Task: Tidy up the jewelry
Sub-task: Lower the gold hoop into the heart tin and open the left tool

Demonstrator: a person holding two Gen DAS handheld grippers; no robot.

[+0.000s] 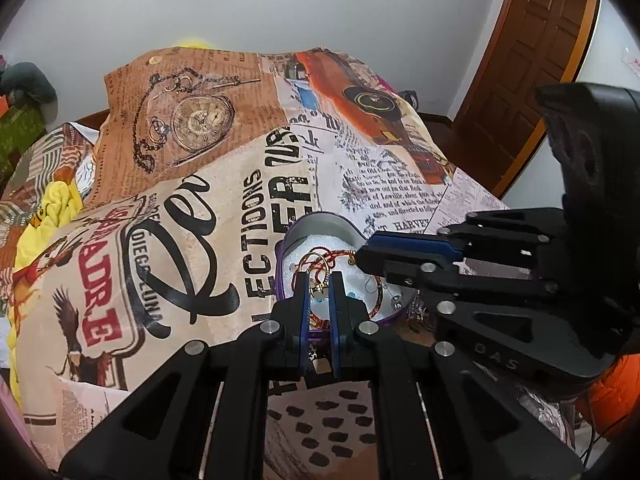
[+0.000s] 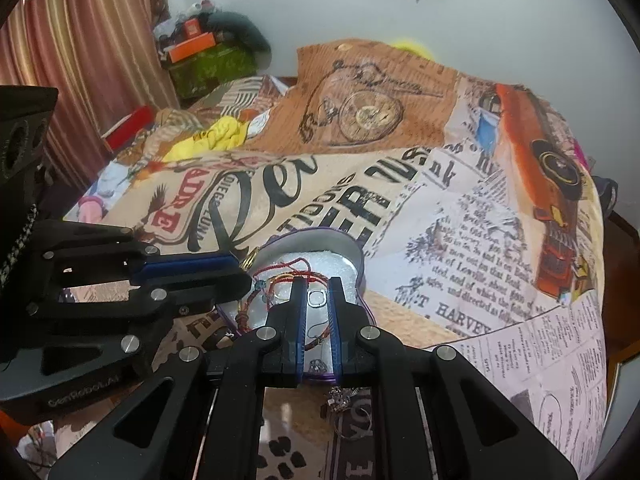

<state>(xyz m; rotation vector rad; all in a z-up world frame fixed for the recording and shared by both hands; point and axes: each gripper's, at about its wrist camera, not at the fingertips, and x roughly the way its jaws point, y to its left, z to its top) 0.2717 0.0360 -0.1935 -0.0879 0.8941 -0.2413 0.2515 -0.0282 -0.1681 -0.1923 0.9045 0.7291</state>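
Note:
A heart-shaped purple-rimmed box (image 1: 320,226) with white foam lining lies on the printed bedspread; it also shows in the right wrist view (image 2: 340,246). Red thread bracelets and gold rings (image 1: 320,262) lie tangled inside. My left gripper (image 1: 320,282) hovers over the box with its jaws narrowly apart around a small gold piece with a teal bead (image 1: 319,291); whether it grips is unclear. My right gripper (image 2: 317,284) is over the box too, jaws narrowly apart, a silver ring (image 2: 317,299) seen between them. Silver jewelry (image 2: 340,398) lies on the cloth beside the box.
The bedspread (image 1: 248,184) with newspaper, pocket-watch and car prints covers a lumpy bed. Yellow cloth (image 2: 216,136) and piled boxes (image 2: 200,52) lie at the far side near a curtain (image 2: 80,60). A wooden door (image 1: 532,60) stands at the right.

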